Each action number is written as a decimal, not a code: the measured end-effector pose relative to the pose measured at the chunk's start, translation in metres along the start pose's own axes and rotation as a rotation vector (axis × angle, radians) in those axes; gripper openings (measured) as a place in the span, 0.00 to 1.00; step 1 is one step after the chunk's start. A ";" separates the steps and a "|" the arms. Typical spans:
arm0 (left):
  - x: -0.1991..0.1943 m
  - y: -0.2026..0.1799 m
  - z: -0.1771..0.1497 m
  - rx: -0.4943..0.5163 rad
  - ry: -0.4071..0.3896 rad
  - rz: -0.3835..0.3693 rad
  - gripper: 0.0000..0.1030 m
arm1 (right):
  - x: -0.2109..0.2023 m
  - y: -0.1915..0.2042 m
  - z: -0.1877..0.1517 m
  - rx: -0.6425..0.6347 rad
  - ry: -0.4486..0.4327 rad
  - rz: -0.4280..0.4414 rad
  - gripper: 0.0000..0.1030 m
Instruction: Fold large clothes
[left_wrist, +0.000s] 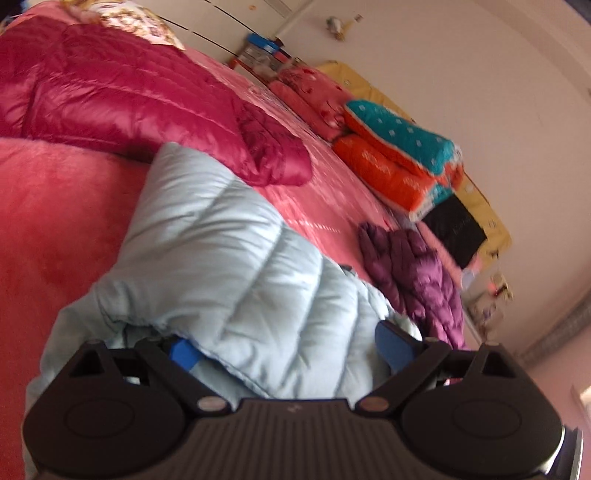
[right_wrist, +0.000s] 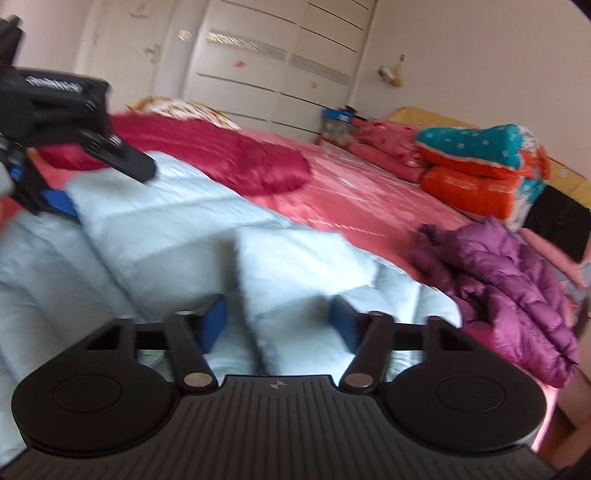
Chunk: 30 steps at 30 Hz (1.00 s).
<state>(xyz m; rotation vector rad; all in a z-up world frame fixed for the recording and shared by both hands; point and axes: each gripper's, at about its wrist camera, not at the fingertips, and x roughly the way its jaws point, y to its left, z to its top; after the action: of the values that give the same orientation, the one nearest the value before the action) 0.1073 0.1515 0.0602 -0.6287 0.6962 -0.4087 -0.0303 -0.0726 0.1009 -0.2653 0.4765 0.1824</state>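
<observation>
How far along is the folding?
Done: nothing looks folded. In hand: the light blue jacket, a bunched fold between the left gripper pads, another ridge between the right gripper pads. Left: the crimson coat spread flat and the purple jacket crumpled.

The pale blue jacket (left_wrist: 229, 258) is quilted cloth with a soft sheen, the crimson jacket (left_wrist: 122, 92) at upper left glossier, the purple jacket (right_wrist: 509, 291) at right satiny, and the bedspread (left_wrist: 51, 221) matt, fuzzy pink cloth.
</observation>
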 end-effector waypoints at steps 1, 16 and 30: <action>0.000 0.003 0.000 -0.012 -0.008 -0.008 0.92 | 0.002 -0.004 0.001 0.012 0.003 -0.015 0.41; -0.003 0.039 0.019 -0.127 -0.125 0.066 0.72 | 0.032 -0.104 -0.006 0.464 0.008 -0.196 0.30; -0.010 0.005 0.004 0.108 -0.020 0.025 0.82 | 0.035 -0.112 -0.019 0.485 0.046 -0.335 0.71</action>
<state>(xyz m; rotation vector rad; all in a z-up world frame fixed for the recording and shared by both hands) 0.1040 0.1625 0.0643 -0.5211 0.6578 -0.4134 0.0183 -0.1810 0.0921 0.1285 0.4995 -0.2669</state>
